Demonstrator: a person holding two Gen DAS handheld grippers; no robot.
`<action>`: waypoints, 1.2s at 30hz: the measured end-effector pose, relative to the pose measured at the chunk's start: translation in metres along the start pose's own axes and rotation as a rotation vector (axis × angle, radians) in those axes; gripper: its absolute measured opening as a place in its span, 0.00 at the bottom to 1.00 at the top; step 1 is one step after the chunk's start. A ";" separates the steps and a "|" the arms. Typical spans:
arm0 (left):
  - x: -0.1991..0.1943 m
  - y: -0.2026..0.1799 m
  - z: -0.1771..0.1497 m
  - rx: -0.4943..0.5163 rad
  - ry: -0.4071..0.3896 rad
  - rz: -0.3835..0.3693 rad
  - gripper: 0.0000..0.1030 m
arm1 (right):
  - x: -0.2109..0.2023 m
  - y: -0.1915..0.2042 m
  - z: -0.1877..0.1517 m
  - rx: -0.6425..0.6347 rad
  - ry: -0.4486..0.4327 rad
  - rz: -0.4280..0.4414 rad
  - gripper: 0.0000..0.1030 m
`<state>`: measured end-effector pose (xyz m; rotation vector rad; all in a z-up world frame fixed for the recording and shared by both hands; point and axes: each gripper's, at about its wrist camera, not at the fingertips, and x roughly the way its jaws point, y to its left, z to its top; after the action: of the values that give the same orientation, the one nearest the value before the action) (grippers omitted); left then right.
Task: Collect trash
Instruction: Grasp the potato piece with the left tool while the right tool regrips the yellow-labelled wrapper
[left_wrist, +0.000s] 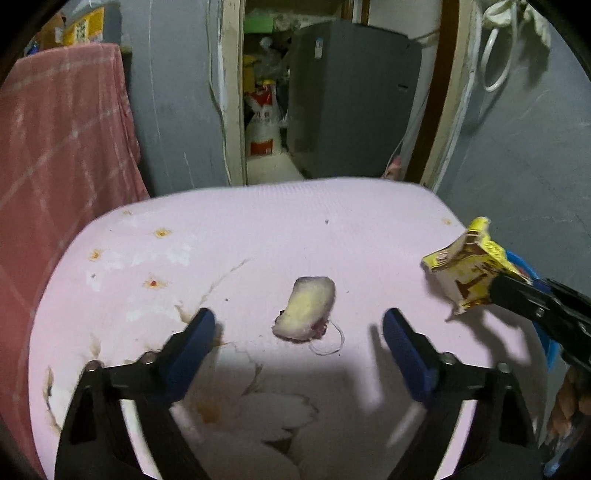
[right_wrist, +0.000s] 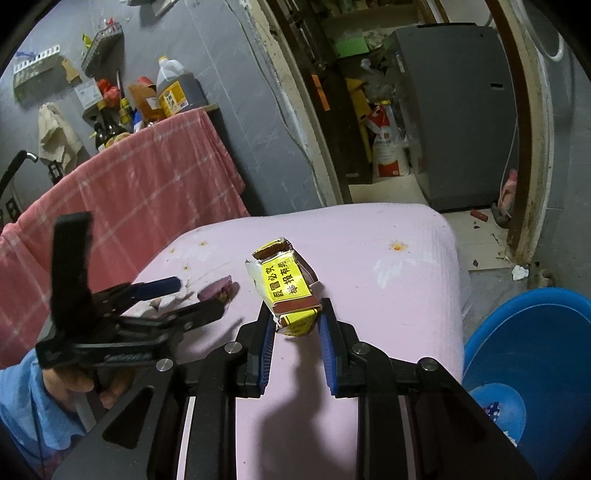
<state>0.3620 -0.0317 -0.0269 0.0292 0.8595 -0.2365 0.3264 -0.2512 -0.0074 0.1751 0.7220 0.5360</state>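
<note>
Pink cloth-covered desk (left_wrist: 258, 229) as landmark: a pale, half-eaten food scrap (left_wrist: 306, 307) lies near its centre, between the widely spread jaws of the left gripper (left_wrist: 298, 332). At the desk's right edge, the right gripper (right_wrist: 297, 343) holds a crumpled yellow-and-brown carton (right_wrist: 286, 286) lifted off the surface, jaws pinching its lower end. Beyond the desk's right side stands a blue basin (right_wrist: 535, 354); a red checked cloth (left_wrist: 62, 147) hangs to its left
</note>
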 end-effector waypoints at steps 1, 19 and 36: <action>0.004 -0.001 -0.001 0.002 0.020 0.002 0.66 | 0.000 0.000 -0.001 -0.002 0.002 -0.004 0.20; 0.003 0.000 0.000 -0.035 0.025 -0.033 0.22 | 0.011 0.007 -0.019 -0.024 0.024 -0.053 0.13; -0.034 -0.001 -0.029 -0.070 -0.057 -0.062 0.22 | -0.014 0.020 -0.043 -0.092 0.059 -0.029 0.47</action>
<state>0.3192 -0.0224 -0.0203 -0.0697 0.8121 -0.2637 0.2810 -0.2422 -0.0246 0.0628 0.7549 0.5480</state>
